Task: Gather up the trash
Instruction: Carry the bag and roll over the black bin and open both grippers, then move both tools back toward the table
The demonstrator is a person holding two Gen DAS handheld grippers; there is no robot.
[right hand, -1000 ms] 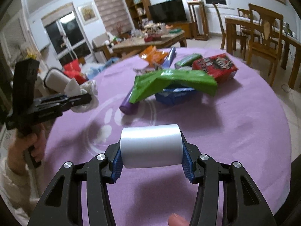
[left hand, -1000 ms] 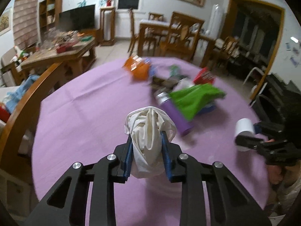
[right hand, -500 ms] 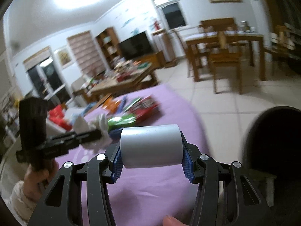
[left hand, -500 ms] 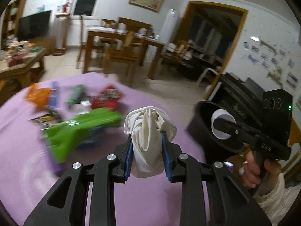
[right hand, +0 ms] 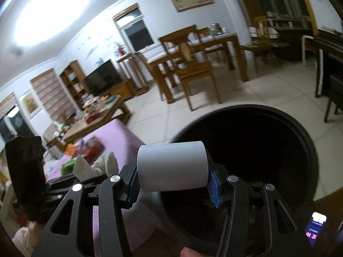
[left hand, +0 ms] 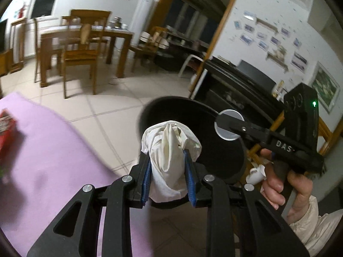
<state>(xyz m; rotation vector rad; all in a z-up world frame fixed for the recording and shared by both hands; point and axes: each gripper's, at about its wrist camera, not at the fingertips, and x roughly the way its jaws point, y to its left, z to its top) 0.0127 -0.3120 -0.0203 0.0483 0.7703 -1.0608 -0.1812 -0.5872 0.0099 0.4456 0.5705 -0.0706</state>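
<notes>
My left gripper (left hand: pixel 168 167) is shut on a crumpled white tissue wad (left hand: pixel 170 147), held just short of the near rim of a round black trash bin (left hand: pixel 214 156) that stands on the floor beside the table. My right gripper (right hand: pixel 172 181) is shut on a white paper roll (right hand: pixel 172 167), lying crosswise between the blue pads, over the bin's (right hand: pixel 304 141) near left rim. In the left wrist view the right gripper (left hand: pixel 230 126) reaches in from the right with the roll (left hand: pixel 229 126) over the bin's mouth. The tissue (right hand: pixel 96 165) shows at left in the right wrist view.
The purple-clothed table (left hand: pixel 42 160) is at left with a red box (left hand: pixel 5 126) and other litter (right hand: pixel 85 147) on it. Beyond are tiled floor, wooden dining chairs and table (left hand: pixel 79 49), a black cabinet (left hand: pixel 235 85) behind the bin, and a low cluttered coffee table (right hand: pixel 96 115).
Both grippers have swung to the right, away from the litter on the table, and now hang at the black bin. Each keeps its hold on its item.
</notes>
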